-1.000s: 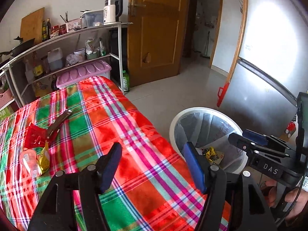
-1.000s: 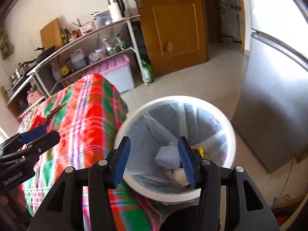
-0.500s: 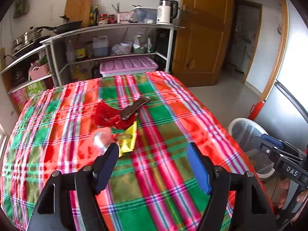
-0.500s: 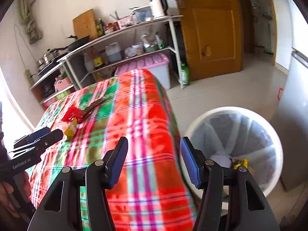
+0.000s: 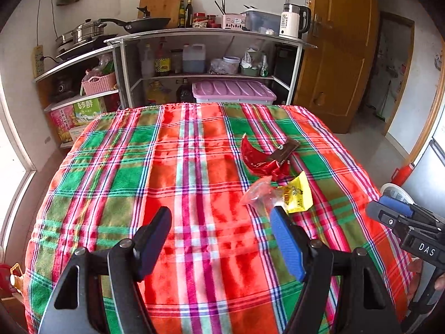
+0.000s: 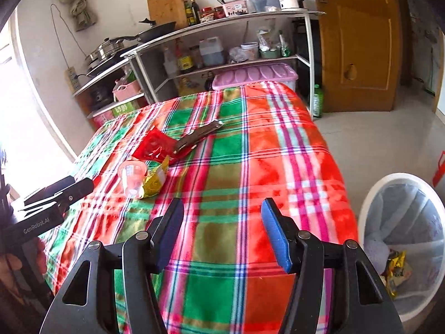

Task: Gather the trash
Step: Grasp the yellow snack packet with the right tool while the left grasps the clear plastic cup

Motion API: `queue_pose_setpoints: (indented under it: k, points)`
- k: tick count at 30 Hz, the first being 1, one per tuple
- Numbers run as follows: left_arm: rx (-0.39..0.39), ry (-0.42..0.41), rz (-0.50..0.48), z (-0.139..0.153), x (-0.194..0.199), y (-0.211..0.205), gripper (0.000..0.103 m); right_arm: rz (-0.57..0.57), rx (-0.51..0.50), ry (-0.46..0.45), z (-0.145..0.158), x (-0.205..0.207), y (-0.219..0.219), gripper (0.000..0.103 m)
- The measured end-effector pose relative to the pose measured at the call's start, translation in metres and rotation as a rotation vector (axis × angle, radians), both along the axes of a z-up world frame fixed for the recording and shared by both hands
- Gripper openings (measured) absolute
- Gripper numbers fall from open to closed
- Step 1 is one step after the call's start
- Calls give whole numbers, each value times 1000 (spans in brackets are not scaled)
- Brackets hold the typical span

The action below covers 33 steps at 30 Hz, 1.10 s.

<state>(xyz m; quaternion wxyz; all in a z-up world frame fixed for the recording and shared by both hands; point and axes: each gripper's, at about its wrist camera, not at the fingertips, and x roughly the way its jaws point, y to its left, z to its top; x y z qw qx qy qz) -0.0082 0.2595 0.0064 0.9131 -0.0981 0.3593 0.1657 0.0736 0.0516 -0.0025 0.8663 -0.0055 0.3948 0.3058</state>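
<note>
Overhead, both tools hang above a worktop draped in a red, green and pink plaid cloth [image 5: 172,167]. The left tool [image 5: 219,222] has its two fingers spread wide with nothing between them, and the right tool [image 6: 221,214] is likewise released and bare.

On the cloth lies a small cluster of trash. A red wrapper [image 5: 257,160] sits farthest from the tools, with a dark brown wrapper [image 5: 286,149] lying across its far edge. Just nearer, a crumpled clear plastic cup [image 6: 132,176] rests on its side, touching a yellow snack packet [image 6: 155,179]. In the left wrist view the yellow packet sits just beyond the tip of the blue finger pad [image 5: 283,239]; the pad overlaps the clear plastic in the picture, though whether they touch cannot be told.

Beside the worktop, on the floor at its right, stands a white trash bin [image 6: 370,208] lined with a clear bag; a yellow wrapper [image 6: 396,264] and a pale wad lie inside.

Behind the worktop stand a metal shelf rack [image 5: 211,32] and a brown door [image 6: 358,41].
</note>
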Motion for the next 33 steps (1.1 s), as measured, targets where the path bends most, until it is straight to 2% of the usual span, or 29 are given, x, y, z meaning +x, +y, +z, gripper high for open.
queue_pose_setpoints:
  k: [13, 20, 22, 24, 26, 30, 33]
  points:
    - [-10, 31, 3, -10, 9, 23, 75, 136, 18, 95, -15, 22, 79, 59]
    - [-35, 44, -15, -15, 15, 25, 75, 141, -34, 116, -24, 34, 100, 59]
    - [-35, 42, -19, -14, 16, 24, 75, 139, -37, 112, -25, 35, 100, 51]
    - [-38, 43, -23, -14, 19, 23, 75, 144, -29, 117, -25, 35, 101, 29]
    - [-42, 42, -29, -14, 21, 21, 75, 140, -24, 114, -24, 35, 99, 17]
    - [-59, 41, -36, -13, 23, 18, 75, 133, -14, 105, -22, 34, 93, 11]
    - [-61, 44, -43, -12, 26, 14, 78, 116, -26, 85, -20, 32, 88, 10]
